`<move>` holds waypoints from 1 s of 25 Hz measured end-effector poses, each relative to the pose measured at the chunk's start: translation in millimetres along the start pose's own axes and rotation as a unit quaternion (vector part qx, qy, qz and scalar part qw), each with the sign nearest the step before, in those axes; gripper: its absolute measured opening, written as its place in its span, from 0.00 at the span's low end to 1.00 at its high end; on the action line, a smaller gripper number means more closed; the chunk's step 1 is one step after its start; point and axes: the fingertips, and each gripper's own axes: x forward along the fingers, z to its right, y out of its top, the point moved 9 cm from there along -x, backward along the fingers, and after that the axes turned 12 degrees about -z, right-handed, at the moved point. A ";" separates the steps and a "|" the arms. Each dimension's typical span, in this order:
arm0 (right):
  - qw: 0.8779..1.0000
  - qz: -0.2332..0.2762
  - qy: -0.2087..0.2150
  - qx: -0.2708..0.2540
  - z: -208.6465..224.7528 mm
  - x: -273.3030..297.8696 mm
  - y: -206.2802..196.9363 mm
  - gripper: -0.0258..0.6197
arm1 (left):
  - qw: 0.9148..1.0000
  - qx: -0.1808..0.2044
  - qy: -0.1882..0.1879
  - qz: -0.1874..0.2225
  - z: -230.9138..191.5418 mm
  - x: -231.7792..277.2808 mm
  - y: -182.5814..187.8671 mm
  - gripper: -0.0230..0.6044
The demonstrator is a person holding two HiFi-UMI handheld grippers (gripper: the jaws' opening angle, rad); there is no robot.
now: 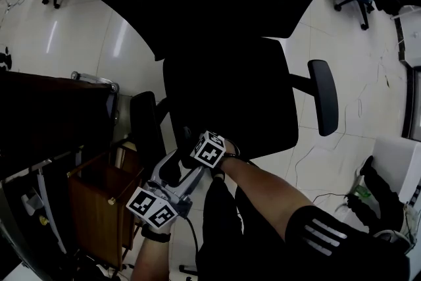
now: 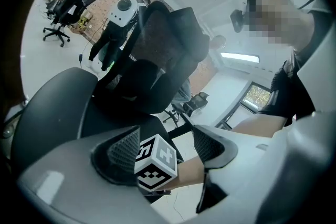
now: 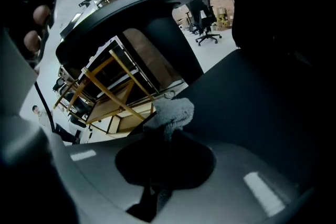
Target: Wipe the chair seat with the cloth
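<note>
So your right gripper (image 3: 168, 131) pinches the cloth (image 3: 171, 112) at the seat (image 3: 252, 107) edge; left gripper (image 2: 165, 137) is spread and empty. Wiping looks mostly undone.

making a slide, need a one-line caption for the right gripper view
Right claw shut on a grey cloth at the edge of the black chair seat.

The tongs of the right gripper (image 3: 161, 136) are covering most of the cloth (image 3: 172, 112); only a grey tuft is showing. In the head view, deep shadow is swallowing the chair seat (image 1: 230, 102).
</note>
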 end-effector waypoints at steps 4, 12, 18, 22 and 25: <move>1.000 0.013 0.013 0.024 -5.0 0.8 -9.0 0.09 | 1.000 0.000 0.002 -0.003 -2.9 -1.9 -3.3 0.58; 0.998 -0.041 0.000 0.037 7.0 -24.2 -113.0 0.09 | 1.000 0.007 -0.017 -0.007 13.3 17.6 3.2 0.58; 0.991 -0.068 -0.063 0.094 58.8 -85.0 -202.3 0.09 | 0.999 0.004 -0.035 -0.015 26.1 36.8 3.2 0.58; 0.982 -0.066 -0.108 0.143 86.5 -124.7 -238.7 0.08 | 0.999 0.003 -0.039 -0.029 31.9 43.4 -1.5 0.58; 0.975 -0.058 -0.133 0.170 102.5 -143.9 -255.6 0.08 | 0.999 0.005 -0.036 -0.037 32.7 45.9 -3.8 0.58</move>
